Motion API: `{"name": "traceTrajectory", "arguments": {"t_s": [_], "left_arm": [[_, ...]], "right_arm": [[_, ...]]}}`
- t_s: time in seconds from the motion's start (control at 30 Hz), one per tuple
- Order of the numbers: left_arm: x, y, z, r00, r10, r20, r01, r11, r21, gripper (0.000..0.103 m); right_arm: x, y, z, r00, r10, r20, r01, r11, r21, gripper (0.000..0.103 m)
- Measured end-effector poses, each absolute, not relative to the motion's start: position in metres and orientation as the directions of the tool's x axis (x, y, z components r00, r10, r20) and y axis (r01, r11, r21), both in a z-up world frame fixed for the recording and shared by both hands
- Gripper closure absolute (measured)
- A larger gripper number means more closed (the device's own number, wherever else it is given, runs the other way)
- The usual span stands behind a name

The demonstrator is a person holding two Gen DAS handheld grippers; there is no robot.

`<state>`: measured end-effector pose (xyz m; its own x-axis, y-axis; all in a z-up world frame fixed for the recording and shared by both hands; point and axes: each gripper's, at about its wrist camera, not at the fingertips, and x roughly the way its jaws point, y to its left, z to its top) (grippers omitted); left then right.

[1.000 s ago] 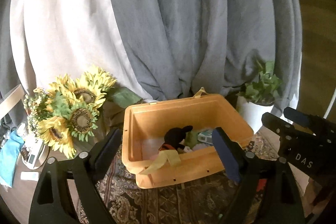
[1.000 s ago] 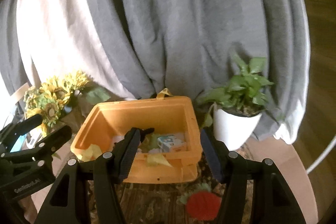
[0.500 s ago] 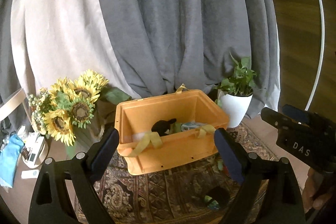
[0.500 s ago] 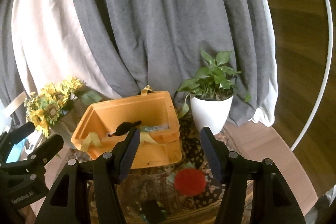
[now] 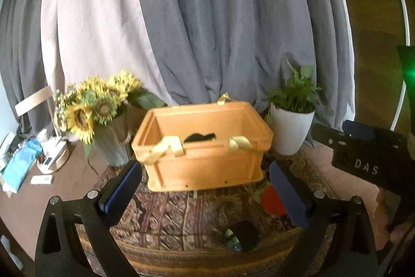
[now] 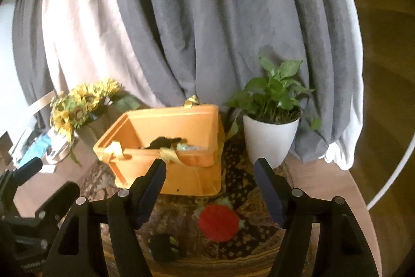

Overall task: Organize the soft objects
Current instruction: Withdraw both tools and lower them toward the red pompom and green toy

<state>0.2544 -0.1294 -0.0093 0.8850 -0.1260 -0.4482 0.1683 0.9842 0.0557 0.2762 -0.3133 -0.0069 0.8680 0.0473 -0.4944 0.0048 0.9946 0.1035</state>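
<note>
Readable writing: white letters "DAS" on the black body of the right gripper as seen at the right edge of the left wrist view; faint pale lettering low on the black left gripper in the right wrist view, too blurred to read. Centred toward the back edge of the dark patterned oriental rug: a rectangular orange plastic basket with pale yellow ribbon handles draped over its near rim and a black plush toy peeking above that rim from inside. Near the rug's front edge, outside the basket: a round red soft toy with a green fringe and a small black soft toy with green and yellow bits. In the right wrist view, red toy just below and between the blue-padded fingers, black toy beneath the left-hand finger, neither touched. In the left wrist view, black toy low between the fingers, red toy partly behind the right-hand finger, both apart from the pads. Left jaws opening, spread very wide, holding nothing. Right jaws opening too, about half spread, holding nothing. Beyond the rug's left back corner, yellow artificial sunflowers in a pale ribbed vase; by its right back corner, a green leafy plant in a white pot.
</note>
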Motion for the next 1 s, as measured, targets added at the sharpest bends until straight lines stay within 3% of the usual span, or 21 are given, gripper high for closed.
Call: {"name": "traceTrajectory", "arguments": {"t_s": [0.47,1.0], "left_arm": [[0.258,-0.161,-0.072,0.818,-0.033,-0.574,0.069,0.997,0.040,0.002],[0.269,-0.177,-0.145,0.744,-0.019,-0.668,0.069,0.996,0.049,0.002]], "right_arm": [[0.306,-0.334,-0.072,0.755,0.203,-0.623,-0.168,0.979,0.115,0.031],[0.340,-0.333,-0.147,0.618,0.256,-0.743,-0.266,0.958,0.109,0.031]]}}
